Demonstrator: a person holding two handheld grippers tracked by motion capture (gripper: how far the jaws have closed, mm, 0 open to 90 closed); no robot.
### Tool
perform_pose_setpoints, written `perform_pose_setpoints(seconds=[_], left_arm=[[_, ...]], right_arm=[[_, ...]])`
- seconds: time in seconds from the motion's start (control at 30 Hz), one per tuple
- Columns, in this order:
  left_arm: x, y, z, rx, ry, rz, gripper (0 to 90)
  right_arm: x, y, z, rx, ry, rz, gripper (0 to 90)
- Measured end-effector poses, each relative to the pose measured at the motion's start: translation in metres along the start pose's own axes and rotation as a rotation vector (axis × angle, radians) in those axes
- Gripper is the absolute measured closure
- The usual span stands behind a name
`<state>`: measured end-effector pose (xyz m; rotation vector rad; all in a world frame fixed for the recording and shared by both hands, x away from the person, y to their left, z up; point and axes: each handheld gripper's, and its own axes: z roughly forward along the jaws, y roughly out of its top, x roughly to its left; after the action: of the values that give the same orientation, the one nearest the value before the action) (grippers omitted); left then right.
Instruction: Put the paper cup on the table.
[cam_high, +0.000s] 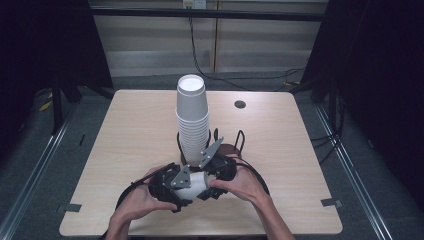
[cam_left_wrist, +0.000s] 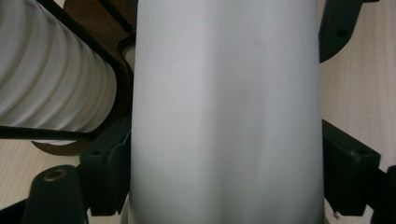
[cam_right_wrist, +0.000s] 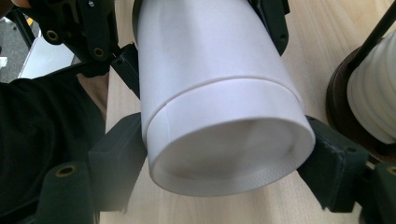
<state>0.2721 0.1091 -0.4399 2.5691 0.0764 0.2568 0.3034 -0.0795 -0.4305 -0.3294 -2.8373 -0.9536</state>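
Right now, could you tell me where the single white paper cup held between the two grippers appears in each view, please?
High view: the held cup lies on its side low at centre, between both hands.
Left gripper view: its wall runs down the middle, top to bottom.
Right gripper view: its base end faces the camera at centre.
Shared landmark: the cup stack in its wire holder, beside the held cup.

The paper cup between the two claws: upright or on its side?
On its side. The paper cup lies level just above the table, its base facing the right claw, unlike the upright stack.
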Motion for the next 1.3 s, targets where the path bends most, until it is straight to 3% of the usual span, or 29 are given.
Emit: perform_pose_setpoints(seconds=[0.3,0.43,0.53,0.57,0.67,0.73,0.9,0.93,1.03,1.13,1.17,1.3], left_arm=[[-0.007,0.008,0.0,0.0,0.009,0.023,18.2],[-0.006,0.008,0.0,0.017,0.016,0.037,18.1],[-0.007,0.006,0.0,0.007,0.011,0.027,18.1],[-0.007,0.005,-0.001,0.005,0.011,0.025,18.1],[-0.007,0.004,-0.001,0.007,0.012,0.025,18.1],[-0.007,0.002,-0.001,0.0,0.001,0.023,18.1],[-0.007,0.001,0.0,-0.01,-0.004,0.018,18.2],[-0.006,0.002,0.001,-0.013,-0.003,0.019,18.2],[-0.006,0.002,0.001,-0.019,0.001,0.025,17.9],[-0.007,0.001,0.001,-0.027,-0.004,0.035,16.7],[-0.006,0.001,0.001,-0.031,-0.001,0.038,16.4],[-0.007,-0.002,0.001,-0.058,-0.009,0.036,15.5]], right_arm=[[0.0,0.005,0.0,0.008,0.033,-0.022,16.8],[0.002,0.008,-0.001,0.02,0.027,-0.029,20.7],[0.003,0.011,0.003,0.038,0.025,-0.05,20.7],[0.004,0.011,0.003,0.05,0.026,-0.032,20.6],[0.003,0.012,0.006,0.04,0.028,-0.054,20.3],[0.004,0.013,0.007,0.054,0.03,-0.035,20.4],[0.003,0.012,0.007,0.059,0.034,-0.053,21.5],[0.004,0.012,0.007,0.069,0.031,-0.038,21.7],[0.003,0.011,0.006,0.053,0.028,-0.061,22.1],[0.005,0.011,0.004,0.072,0.02,-0.04,22.2],[0.004,0.011,0.005,0.06,0.024,-0.058,22.2],[0.004,0.011,0.004,0.06,0.022,-0.053,22.2]])
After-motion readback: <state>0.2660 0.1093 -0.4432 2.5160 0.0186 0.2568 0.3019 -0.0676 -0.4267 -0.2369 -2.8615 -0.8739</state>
